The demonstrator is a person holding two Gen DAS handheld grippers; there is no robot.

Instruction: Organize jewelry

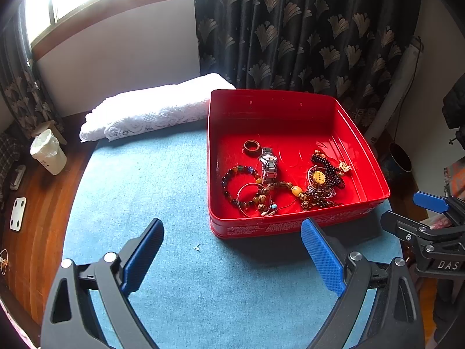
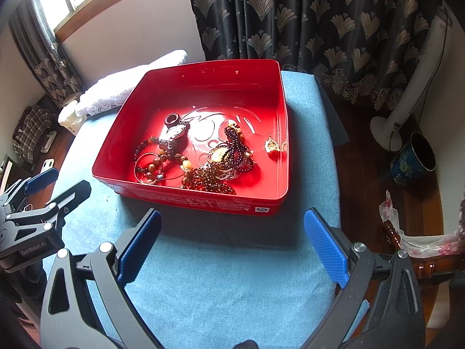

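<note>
Left gripper (image 1: 232, 254), right gripper (image 2: 232, 245) wide apart, empty; jewelry tin (image 2: 203, 203) just ahead.

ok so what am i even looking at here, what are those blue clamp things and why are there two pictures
Those are two hand-held grippers, each with a camera looking forward along its two blue-padded fingers. One picture is from the left gripper, the other from the right gripper. Both are open and hold nothing.

They hover over a blue cloth-covered table. On it sits an open red metal tin holding jewelry: a silver metal-band wristwatch, a brown ring, a multicoloured bead bracelet and tangled dark bead strands. A folded white lace cloth lies behind the tin.
</note>
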